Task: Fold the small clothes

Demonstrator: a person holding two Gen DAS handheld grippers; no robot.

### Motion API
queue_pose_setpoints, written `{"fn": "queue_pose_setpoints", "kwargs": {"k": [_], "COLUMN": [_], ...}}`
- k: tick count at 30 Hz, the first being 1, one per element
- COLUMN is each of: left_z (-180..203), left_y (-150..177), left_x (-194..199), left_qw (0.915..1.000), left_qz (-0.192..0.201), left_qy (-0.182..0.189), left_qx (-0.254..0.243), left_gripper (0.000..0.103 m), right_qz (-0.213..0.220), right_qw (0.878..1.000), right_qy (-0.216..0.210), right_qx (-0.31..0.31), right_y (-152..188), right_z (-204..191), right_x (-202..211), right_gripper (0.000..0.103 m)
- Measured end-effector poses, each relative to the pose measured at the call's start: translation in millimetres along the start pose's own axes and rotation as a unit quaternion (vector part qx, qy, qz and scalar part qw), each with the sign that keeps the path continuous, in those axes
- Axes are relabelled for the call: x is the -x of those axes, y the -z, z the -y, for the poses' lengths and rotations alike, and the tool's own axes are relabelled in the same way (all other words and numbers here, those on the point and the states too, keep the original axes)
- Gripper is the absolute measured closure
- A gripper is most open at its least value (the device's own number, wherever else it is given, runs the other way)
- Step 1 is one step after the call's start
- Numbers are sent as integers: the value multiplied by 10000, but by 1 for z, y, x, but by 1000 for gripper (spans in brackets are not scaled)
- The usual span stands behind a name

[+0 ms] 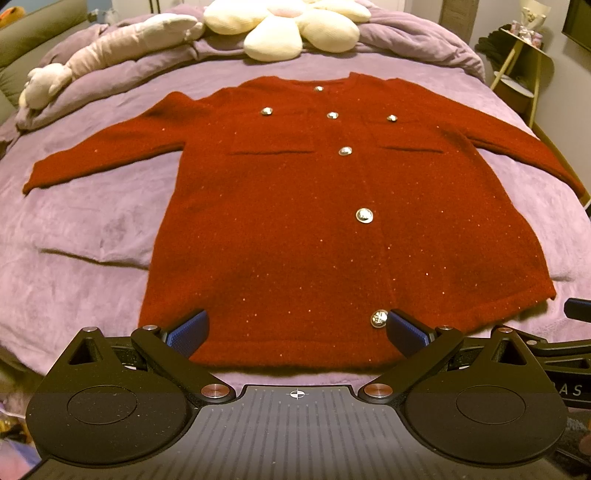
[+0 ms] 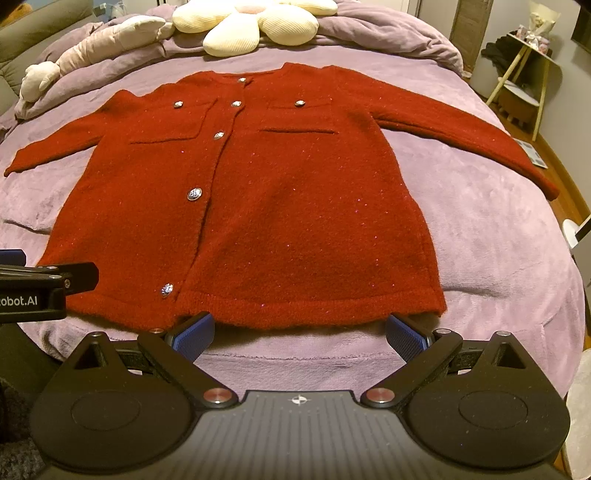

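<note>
A red knitted cardigan (image 1: 295,229) with silver buttons lies flat and face up on the purple bedspread (image 1: 74,236), sleeves spread to both sides, collar at the far end. It also fills the right wrist view (image 2: 280,206). My left gripper (image 1: 295,328) is open, its blue pads hovering over the cardigan's near hem, left of centre. My right gripper (image 2: 300,332) is open just short of the hem's right part, over bare bedspread (image 2: 295,350). The left gripper's body (image 2: 40,291) shows at the left edge of the right wrist view.
A cream flower-shaped pillow (image 1: 291,26) and a pale plush toy (image 1: 110,55) lie at the head of the bed. A small side table (image 1: 524,55) stands to the far right, beyond the bed's edge. A wooden floor (image 2: 561,184) shows on the right.
</note>
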State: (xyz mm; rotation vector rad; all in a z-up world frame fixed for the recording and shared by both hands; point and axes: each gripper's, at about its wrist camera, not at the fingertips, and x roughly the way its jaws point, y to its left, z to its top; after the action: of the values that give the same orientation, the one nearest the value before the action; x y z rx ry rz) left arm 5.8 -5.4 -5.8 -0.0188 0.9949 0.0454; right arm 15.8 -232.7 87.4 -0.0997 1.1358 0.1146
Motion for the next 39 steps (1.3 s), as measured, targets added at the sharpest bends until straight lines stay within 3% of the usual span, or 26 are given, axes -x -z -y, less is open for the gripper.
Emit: {"fn": "queue_pose_setpoints", "kwargs": {"k": [15, 27, 30, 32, 35, 39], "left_z": [-1, 4, 6, 9, 12, 20], "left_y": [-1, -6, -8, -13, -24, -49], "left_x": [-5, -19, -25, -32, -41, -60], "left_qw": [9999, 9996, 9995, 9994, 9995, 9996], "left_qz": [-106, -277, -303, -313, -186, 73], "left_qy": [9, -20, 38, 98, 151, 141], "left_qx": [56, -21, -46, -118, -202, -219], "left_gripper": [0, 0, 0, 0, 0, 0], "right_qz": [-44, -33, 185, 613, 1431, 1740], "right_qw": [9999, 9956, 9924, 9879, 9704, 9352], "right_qy": [-137, -754, -913, -878, -677, -408], "right_qx": [-65, -562, -803, -1125, -1826, -3057], "right_y": [1, -4, -9, -16, -31, -53], "right_z": [0, 20, 35, 58, 113, 201], "right_x": [-5, -15, -18, -21, -30, -64], "right_gripper": [4, 4, 4, 4, 4, 4]}}
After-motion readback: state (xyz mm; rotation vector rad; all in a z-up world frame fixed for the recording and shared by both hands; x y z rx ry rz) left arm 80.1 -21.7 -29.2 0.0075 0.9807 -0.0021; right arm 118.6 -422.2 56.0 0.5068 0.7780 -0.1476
